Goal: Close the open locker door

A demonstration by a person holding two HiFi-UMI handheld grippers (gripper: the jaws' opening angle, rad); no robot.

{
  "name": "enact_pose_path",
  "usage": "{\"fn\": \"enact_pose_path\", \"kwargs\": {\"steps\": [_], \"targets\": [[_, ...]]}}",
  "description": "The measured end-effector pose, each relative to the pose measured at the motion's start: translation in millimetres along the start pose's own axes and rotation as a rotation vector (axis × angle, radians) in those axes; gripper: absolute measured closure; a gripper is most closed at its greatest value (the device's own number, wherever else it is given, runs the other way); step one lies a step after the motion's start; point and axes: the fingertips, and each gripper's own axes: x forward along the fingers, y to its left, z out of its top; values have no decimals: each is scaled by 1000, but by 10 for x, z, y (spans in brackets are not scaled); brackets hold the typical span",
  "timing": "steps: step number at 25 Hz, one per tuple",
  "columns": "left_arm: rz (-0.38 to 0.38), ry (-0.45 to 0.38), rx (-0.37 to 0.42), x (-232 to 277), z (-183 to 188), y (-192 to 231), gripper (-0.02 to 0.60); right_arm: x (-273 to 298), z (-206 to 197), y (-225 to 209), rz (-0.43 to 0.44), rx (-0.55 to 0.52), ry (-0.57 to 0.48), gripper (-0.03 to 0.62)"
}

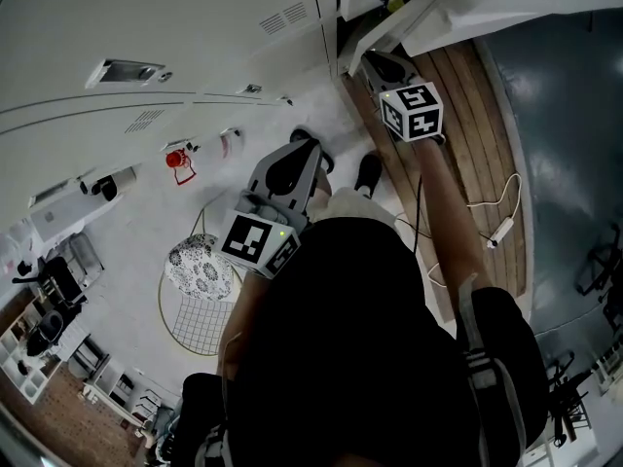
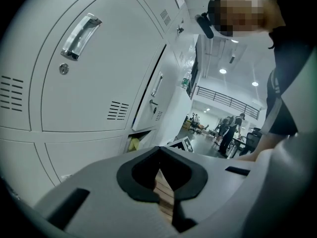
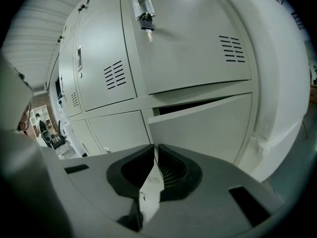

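**mo_k:** Dark top [image 1: 370,358] of whoever's wearing the rig fills the bottom of the head view, so the person is looking pretty much straight down their own front. Past that it's the locker bank [image 3: 198,48]. Where's the door that needs shutting?

**tezz:** Bottom row. In the right gripper view the open locker door [image 3: 203,128] is only ajar. There's a dark slit along its top edge, wider at the left, and its left edge stands proud of the frame. My guess is it hinges on the right and wants a push near that left edge.

**mo_k:** Hence the right gripper [image 3: 154,150] aimed at it?

**tezz:** I reckon so. Its fingers are pressed together with nothing between them, so it'd work as a blunt pusher rather than a grabber. No contact with the door yet. The left gripper [image 2: 158,152] has its fingers together and empty too. It's held low by the body, probably just to keep clear of the swing.

**mo_k:** Any obstructions?

**tezz:** I see nothing between the fingers and the door face. The left gripper view shows something yellow [image 2: 132,144] in an opening under a swung-out door, and I can't tell if it pokes past the frame. Smallest bit: a key [image 3: 145,21] hangs in the lock of the locker above, well clear of the push.
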Motion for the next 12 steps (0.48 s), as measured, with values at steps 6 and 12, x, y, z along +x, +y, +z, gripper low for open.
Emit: {"fn": "enact_pose_path", "kwargs": {"steps": [6,12], "targets": [[-2,1,-5,1,3,46,565,113,51,16,1,-9,4,569],[4,-3,-7,-5,14,102,565,229,119,35,10,-24,1,591]]}}
